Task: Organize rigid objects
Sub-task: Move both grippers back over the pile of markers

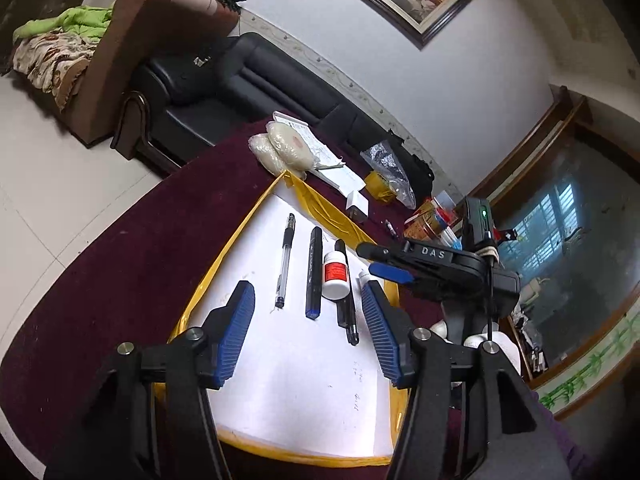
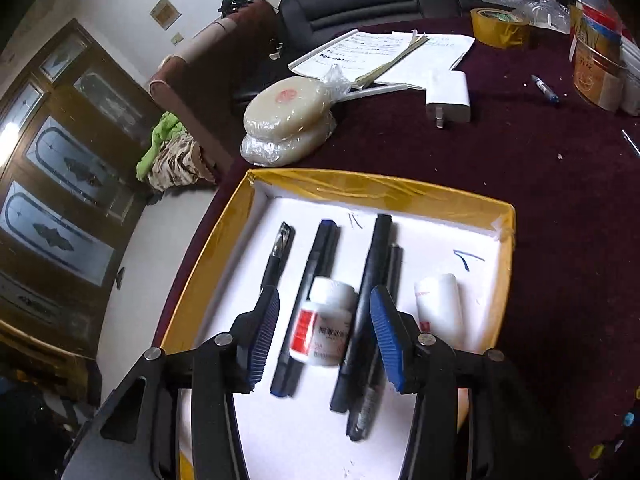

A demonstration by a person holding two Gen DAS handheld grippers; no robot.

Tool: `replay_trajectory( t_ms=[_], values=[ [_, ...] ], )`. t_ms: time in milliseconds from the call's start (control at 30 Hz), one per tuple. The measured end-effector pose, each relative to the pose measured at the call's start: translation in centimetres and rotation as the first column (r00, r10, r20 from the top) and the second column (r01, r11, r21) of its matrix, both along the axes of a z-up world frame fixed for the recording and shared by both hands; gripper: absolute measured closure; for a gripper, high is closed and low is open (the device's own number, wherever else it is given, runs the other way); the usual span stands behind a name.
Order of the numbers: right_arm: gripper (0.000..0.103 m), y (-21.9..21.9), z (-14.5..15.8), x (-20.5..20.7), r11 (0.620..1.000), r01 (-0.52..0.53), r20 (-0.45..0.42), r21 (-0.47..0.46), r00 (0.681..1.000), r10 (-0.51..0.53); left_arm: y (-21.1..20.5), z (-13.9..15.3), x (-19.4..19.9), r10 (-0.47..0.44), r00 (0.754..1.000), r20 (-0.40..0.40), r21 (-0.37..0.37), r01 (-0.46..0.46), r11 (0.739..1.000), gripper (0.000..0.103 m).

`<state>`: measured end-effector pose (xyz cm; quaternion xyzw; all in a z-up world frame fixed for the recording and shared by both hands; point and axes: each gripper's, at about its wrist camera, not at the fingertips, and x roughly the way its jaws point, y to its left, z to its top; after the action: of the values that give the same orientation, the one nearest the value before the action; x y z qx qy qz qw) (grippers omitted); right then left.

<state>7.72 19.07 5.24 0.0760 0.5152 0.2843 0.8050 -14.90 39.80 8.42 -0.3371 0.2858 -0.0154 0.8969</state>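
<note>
Left wrist view: the left tool point(image 1: 308, 320) stands with its jaws apart over the white floor of the yellow-rimmed tray point(image 1: 208, 280), and nothing is between its blue pads point(image 1: 236, 336). Just beyond them lie, side by side, a clear gel pen point(image 1: 285, 262), a black marker with a blue end point(image 1: 314, 274), a small white bottle with a red label point(image 1: 335, 276) and a black pen point(image 1: 347, 312) that passes under the bottle's right side. The right tool point(image 1: 390, 268) enters from the right edge of the tray (its body carries the letters DAS).

In the right wrist view, the right tool point(image 2: 324, 330) hangs over the tray with its jaws partly apart. The white bottle point(image 2: 324, 326) and a long black marker point(image 2: 366, 308) lie between its pads point(image 2: 386, 340), but the pads press on neither. A white tube point(image 2: 438, 306) lies to the right of the tool, apart from the pens.

Farther back, on the dark red counter point(image 2: 540, 184), there are two wrapped round cakes point(image 2: 286, 120), a white charger point(image 2: 448, 96), some papers point(image 2: 380, 56) and a roll of yellow tape point(image 2: 500, 26). Behind the counter stands a black sofa point(image 1: 240, 80).
</note>
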Motion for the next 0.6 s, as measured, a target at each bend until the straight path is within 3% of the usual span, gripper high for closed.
replay_trajectory(
  t_ms=[267,367,600],
  values=[
    [0.06,1.3,-2.6,0.6,1.0,-0.022,-0.084,0.018,0.996,0.024,-0.2,-0.9,-1.2,0.031,0.999,-0.013,-0.036,-0.031,0.999,0.048],
    [0.058,2.0,-2.4,0.3,0.999,-0.035,-0.055,0.018,0.998,0.036,-0.4,-0.9,-1.2,0.029,0.999,-0.018,-0.032,-0.029,0.999,0.048],
    [0.058,2.0,-2.5,0.3,0.996,-0.051,-0.097,0.079,0.994,0.058,-1.2,-0.8,-1.2,0.019,0.999,-0.027,-0.018,-0.02,1.0,0.048]
  ],
)
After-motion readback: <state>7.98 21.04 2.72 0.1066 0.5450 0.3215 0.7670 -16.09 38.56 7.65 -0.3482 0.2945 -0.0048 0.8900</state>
